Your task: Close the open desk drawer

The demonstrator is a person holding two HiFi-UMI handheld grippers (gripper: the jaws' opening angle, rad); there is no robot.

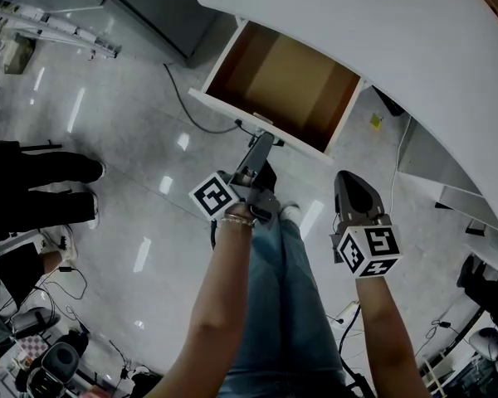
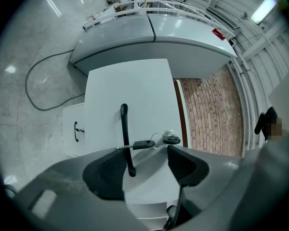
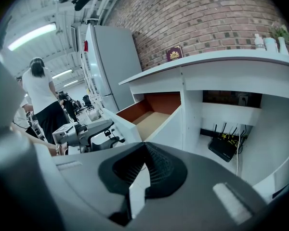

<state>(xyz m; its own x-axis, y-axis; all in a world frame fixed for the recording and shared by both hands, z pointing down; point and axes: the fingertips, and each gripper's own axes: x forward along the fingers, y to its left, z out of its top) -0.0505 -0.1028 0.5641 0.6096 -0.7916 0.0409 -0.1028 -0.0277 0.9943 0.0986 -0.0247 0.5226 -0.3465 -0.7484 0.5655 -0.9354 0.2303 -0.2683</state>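
The desk drawer [image 1: 282,85] stands pulled out from under the white desktop [image 1: 357,23], its brown inside bare. My left gripper [image 1: 261,139] is at the drawer's white front panel [image 2: 135,95], pointing level at it. In the left gripper view its jaws [image 2: 147,165] stand open around the lower end of the black bar handle [image 2: 125,134], which lies close to the left pad without being pressed. A key [image 2: 143,144] on a ring hangs from the lock [image 2: 171,139]. My right gripper [image 1: 353,191] hangs back to the right, shut [image 3: 145,170] and empty, facing the drawer [image 3: 154,119].
A black cable [image 1: 187,106] runs over the shiny floor left of the drawer. Someone's dark shoes [image 1: 41,189] are at the left edge, and a person in a white top [image 3: 41,95] stands farther off. A router [image 3: 224,148] sits under the desk. A lower drawer handle [image 2: 76,131] shows.
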